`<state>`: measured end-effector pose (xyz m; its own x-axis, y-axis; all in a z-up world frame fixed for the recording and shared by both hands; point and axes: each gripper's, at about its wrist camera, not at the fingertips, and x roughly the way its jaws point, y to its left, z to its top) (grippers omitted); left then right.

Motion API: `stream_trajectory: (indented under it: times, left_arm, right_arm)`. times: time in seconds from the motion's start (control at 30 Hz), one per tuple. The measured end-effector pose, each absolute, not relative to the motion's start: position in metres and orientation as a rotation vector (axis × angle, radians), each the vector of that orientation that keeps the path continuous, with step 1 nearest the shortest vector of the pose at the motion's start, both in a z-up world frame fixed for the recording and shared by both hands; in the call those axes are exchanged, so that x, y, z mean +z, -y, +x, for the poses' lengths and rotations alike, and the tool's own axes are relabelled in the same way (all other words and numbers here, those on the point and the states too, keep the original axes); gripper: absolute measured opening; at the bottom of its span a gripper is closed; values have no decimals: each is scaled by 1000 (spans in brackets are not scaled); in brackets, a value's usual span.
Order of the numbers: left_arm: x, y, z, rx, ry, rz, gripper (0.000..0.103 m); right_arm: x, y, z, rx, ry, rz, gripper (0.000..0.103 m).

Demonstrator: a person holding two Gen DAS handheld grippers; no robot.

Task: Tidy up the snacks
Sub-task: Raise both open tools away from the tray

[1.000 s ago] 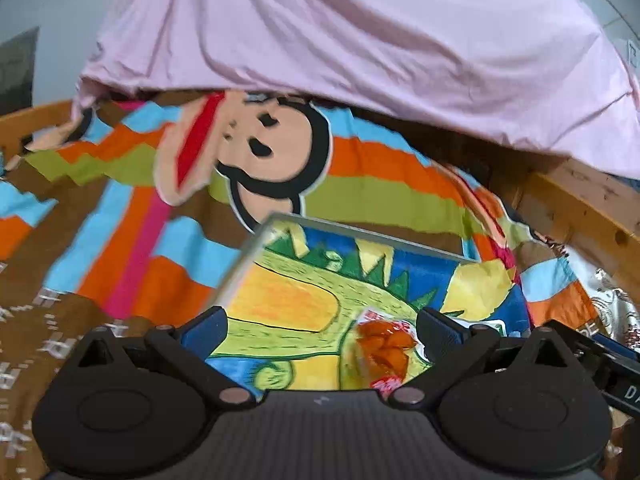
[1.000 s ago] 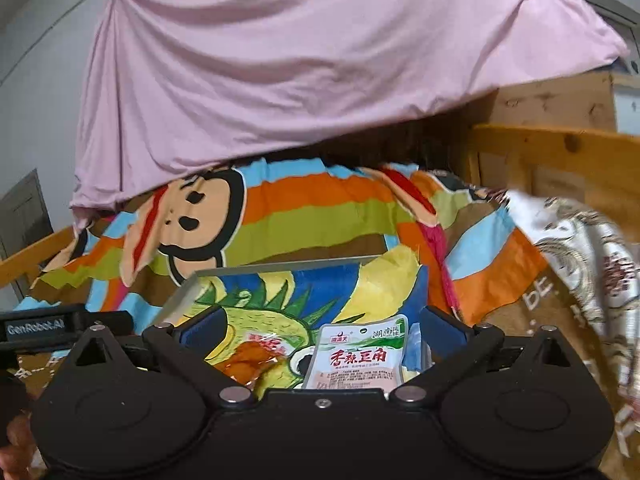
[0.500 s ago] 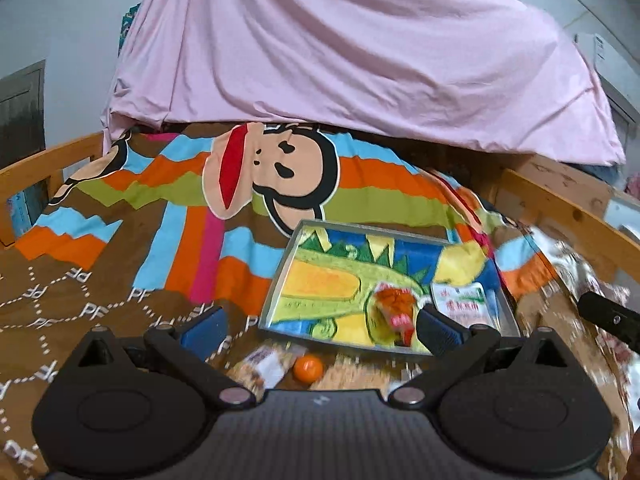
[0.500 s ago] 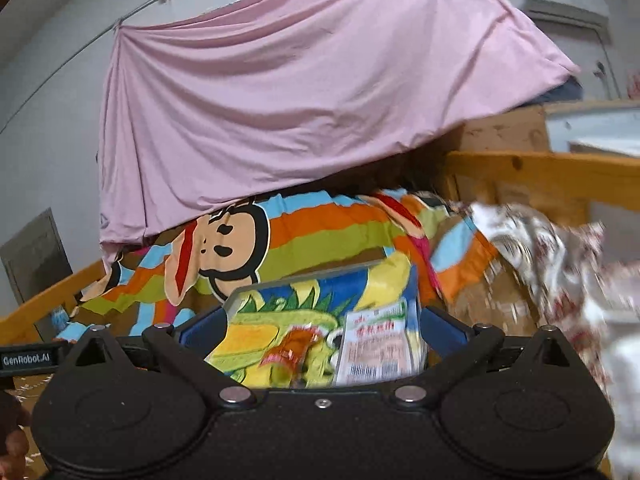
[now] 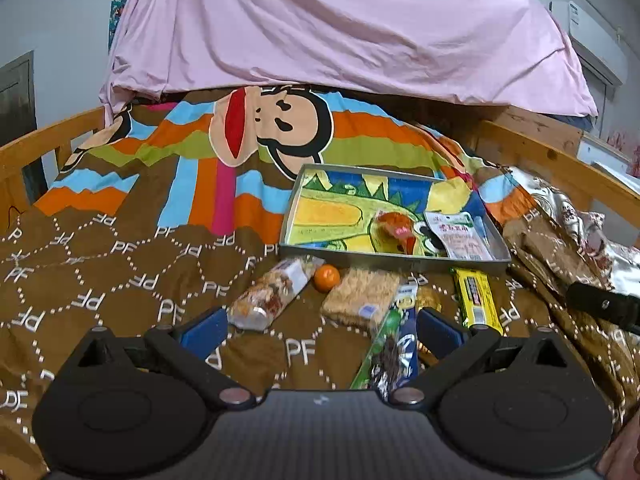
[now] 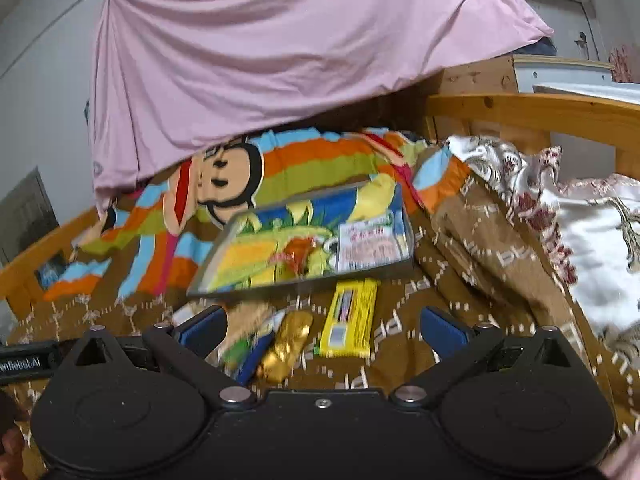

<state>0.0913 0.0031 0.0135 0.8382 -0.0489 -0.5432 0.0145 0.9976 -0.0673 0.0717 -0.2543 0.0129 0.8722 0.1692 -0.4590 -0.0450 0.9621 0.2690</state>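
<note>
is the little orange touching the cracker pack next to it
Apart. The left wrist view shows a strip of brown blanket between the orange and the cracker pack.

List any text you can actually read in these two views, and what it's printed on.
"PF": repeated across the brown blanket.
"enRobot.AI", first letter cut off: on the left gripper's body, seen at the right wrist view's left edge.
White packet in the tray: red print, unreadable.
Yellow bar: print too small.

Bed point(image 5: 120, 264) with tray and loose snacks.
Tray point(image 5: 394, 260) toward far right edge; snack packets point(image 5: 360, 296), small orange point(image 5: 327, 277) just before it.
</note>
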Motion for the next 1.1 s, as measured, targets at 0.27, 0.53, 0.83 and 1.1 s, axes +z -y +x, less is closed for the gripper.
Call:
stream_trajectory:
  times: [0.27,0.53,0.83,1.1]
  left_arm:
    - [-8,-13,73,-63,-605,-57,102]
    - [-24,-27,69,-50,-635,-49,102]
    - [-33,-41,75,-14,-657,-50,102]
    - [-39,-49,88,10,-682,-42,102]
  right_arm:
    - [-8,219,59,172,-611,112,102]
    - [-18,188,63,249,-656,-30,102]
    - [-27,174,70,296,-708,-72,102]
    - [-33,167,82,348,-740,-28,102]
